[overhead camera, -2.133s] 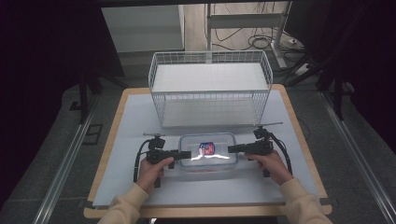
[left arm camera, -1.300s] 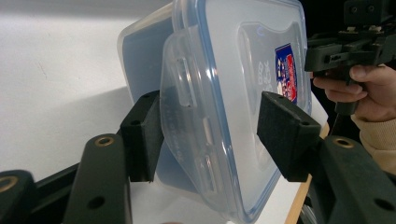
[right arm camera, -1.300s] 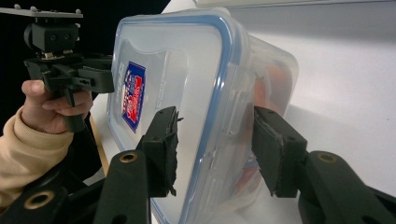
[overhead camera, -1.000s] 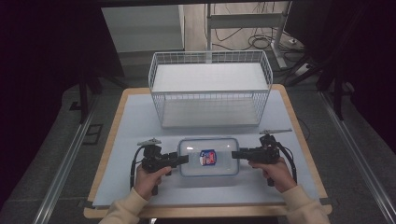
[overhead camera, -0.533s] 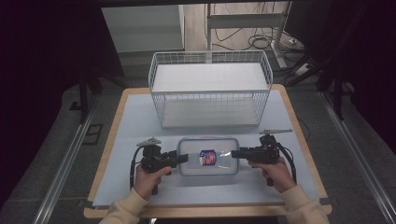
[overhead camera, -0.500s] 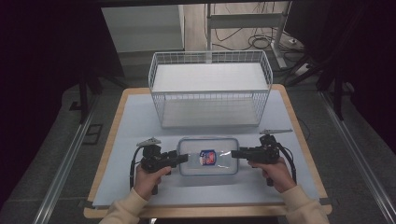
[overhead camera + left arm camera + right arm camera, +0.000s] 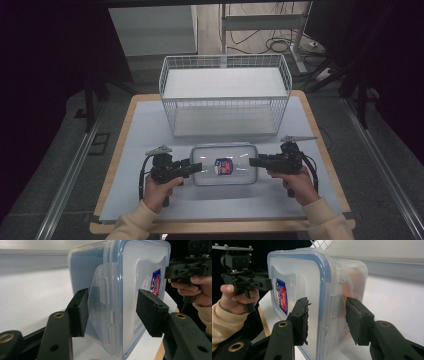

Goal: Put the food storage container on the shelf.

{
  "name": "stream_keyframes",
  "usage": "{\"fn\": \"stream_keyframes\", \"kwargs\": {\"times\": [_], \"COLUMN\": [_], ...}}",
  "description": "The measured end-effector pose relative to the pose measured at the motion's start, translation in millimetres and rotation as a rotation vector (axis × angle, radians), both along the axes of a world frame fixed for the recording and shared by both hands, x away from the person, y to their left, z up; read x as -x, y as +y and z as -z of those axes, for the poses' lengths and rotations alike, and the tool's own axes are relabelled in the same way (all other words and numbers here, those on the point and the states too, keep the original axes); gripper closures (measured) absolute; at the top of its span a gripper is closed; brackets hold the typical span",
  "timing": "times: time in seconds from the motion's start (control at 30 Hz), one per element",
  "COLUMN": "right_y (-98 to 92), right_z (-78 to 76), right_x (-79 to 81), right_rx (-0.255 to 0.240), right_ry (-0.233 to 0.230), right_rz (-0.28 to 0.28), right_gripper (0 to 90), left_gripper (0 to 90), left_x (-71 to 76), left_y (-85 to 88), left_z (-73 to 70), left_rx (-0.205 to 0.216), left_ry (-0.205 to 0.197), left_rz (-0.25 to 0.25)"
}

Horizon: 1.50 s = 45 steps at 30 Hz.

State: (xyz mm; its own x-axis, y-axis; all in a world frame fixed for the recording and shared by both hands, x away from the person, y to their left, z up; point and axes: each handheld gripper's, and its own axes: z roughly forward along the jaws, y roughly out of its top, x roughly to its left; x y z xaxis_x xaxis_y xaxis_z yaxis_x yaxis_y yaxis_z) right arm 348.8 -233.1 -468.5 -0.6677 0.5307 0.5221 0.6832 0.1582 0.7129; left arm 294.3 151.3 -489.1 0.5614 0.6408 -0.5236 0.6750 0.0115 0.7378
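Plastic food container (image 7: 224, 164), clear with a blue-rimmed lid and a small red-and-blue label (image 7: 223, 166), sits on the white tabletop (image 7: 130, 140) near my edge, just in front of the white wire basket (image 7: 225, 95). At the container's left end I have my left gripper (image 7: 196, 167); in the left gripper view its jaws stand spread on either side of the side latch flap (image 7: 102, 300), one pad (image 7: 81, 311) touching the flap and the other pad (image 7: 150, 311) clear of the lid, so nothing is clamped. At the right end my right gripper (image 7: 254, 161) also straddles the container's edge; in the right gripper view its jaws are apart, with gaps to the plastic on both sides. Something orange shows faintly through the container wall there.
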Motion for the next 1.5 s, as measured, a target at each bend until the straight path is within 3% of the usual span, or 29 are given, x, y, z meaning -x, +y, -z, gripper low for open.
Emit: {"fn": "stream_keyframes", "kwargs": {"times": [0.77, 1.07, 1.5], "right_y": [0.7, 1.4, 5.7], "right_z": [-16.1, -36.6, -77.2], "right_x": [-7.1, -12.2, -24.3], "right_rx": [-0.007, -0.006, -0.018], "right_ry": [-0.052, -0.088, -0.155], "right_rz": [0.013, 0.022, 0.035], "right_gripper": [53.8, 53.7, 53.7], "left_gripper": [45.9, 45.8, 45.9], "left_x": [-8.8, -16.1, -32.6], "left_y": [0.0, 0.6, 4.7], "left_z": [-19.1, -37.6, -76.0], "left_rx": [-0.012, -0.007, 0.007], "left_ry": [-0.037, -0.068, -0.112], "left_rz": [-0.001, -0.001, -0.005]}}
